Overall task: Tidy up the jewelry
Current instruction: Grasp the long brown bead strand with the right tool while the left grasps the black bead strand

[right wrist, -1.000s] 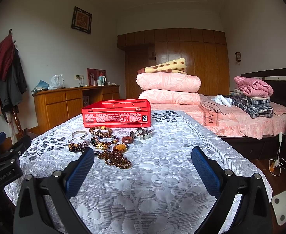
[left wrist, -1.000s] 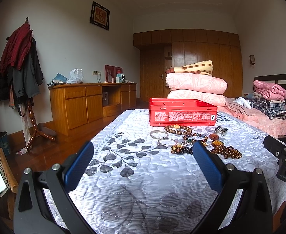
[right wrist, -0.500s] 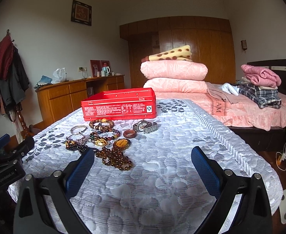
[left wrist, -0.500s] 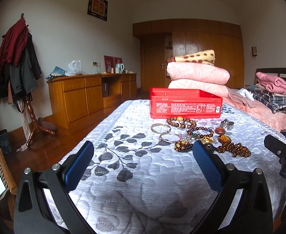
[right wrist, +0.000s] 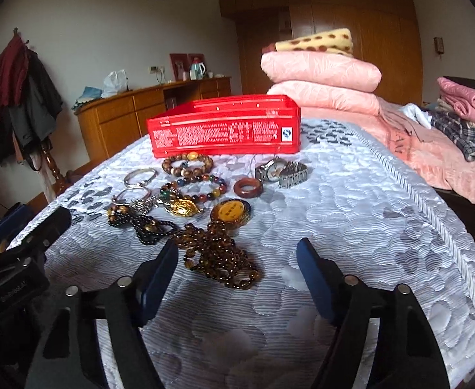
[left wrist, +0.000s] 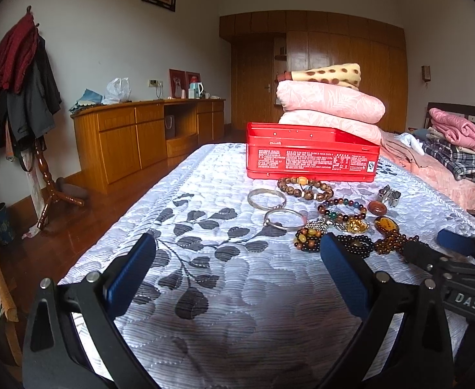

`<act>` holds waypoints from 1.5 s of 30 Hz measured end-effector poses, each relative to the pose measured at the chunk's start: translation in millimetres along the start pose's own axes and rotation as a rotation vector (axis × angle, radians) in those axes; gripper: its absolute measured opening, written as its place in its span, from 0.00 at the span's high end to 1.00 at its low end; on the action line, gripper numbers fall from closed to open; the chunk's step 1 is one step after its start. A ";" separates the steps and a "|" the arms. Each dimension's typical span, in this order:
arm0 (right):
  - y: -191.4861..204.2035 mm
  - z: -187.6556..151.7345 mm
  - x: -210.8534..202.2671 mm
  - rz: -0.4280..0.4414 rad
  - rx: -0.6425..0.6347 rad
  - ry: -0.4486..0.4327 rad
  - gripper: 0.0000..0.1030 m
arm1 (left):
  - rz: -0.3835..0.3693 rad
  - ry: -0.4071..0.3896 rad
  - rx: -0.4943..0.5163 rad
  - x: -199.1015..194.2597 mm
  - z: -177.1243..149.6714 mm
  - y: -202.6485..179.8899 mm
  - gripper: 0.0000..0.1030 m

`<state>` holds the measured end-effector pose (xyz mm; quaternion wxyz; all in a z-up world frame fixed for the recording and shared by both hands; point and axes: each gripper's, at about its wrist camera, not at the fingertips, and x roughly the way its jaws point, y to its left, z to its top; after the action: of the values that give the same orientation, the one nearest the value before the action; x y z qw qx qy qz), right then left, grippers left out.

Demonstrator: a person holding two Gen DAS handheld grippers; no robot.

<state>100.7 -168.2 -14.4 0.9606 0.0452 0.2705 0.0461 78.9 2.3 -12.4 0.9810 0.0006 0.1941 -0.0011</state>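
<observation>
A red tin box [left wrist: 312,159] [right wrist: 226,133] stands open on the quilted bed. In front of it lies loose jewelry: two silver bangles [left wrist: 266,198], bead bracelets [right wrist: 187,166], a brown ring [right wrist: 247,188], a silver watch [right wrist: 282,171], an amber pendant [right wrist: 231,212] and a brown bead necklace [right wrist: 221,256]. My left gripper [left wrist: 237,265] is open and empty, low over the quilt to the left of the pile. My right gripper [right wrist: 237,272] is open and empty, its left pad [right wrist: 159,278] just beside the brown necklace.
Folded pink quilts [left wrist: 328,107] are stacked behind the box. Clothes [left wrist: 454,142] lie on the pink bed at right. A wooden cabinet [left wrist: 140,136] and a coat stand [left wrist: 26,97] stand at left. The bed's left edge drops to the wooden floor [left wrist: 75,220].
Both grippers have moved forward and lower toward the jewelry. The right one now reaches the brown necklace, and its fingers stand somewhat closer together.
</observation>
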 end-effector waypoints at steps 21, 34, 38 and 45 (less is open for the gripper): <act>-3.8 10.9 14.0 0.022 -0.010 0.097 0.81 | -0.103 0.147 0.010 27.5 23.7 -28.7 0.05; -33.2 8.0 6.3 0.070 0.049 0.085 0.81 | -0.145 0.329 0.014 62.3 20.1 -65.2 0.35; -35.2 8.3 7.5 0.079 0.059 0.085 0.81 | -0.134 0.362 0.005 69.0 21.3 -67.9 0.33; -31.3 7.8 8.5 0.060 0.055 0.084 0.81 | -0.183 0.352 -0.046 68.2 18.5 -58.1 0.58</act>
<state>114.0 -198.8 -15.6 0.9450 0.0776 0.3101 0.0693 148.8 -56.0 -21.3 0.9274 -0.0393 0.3619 -0.0857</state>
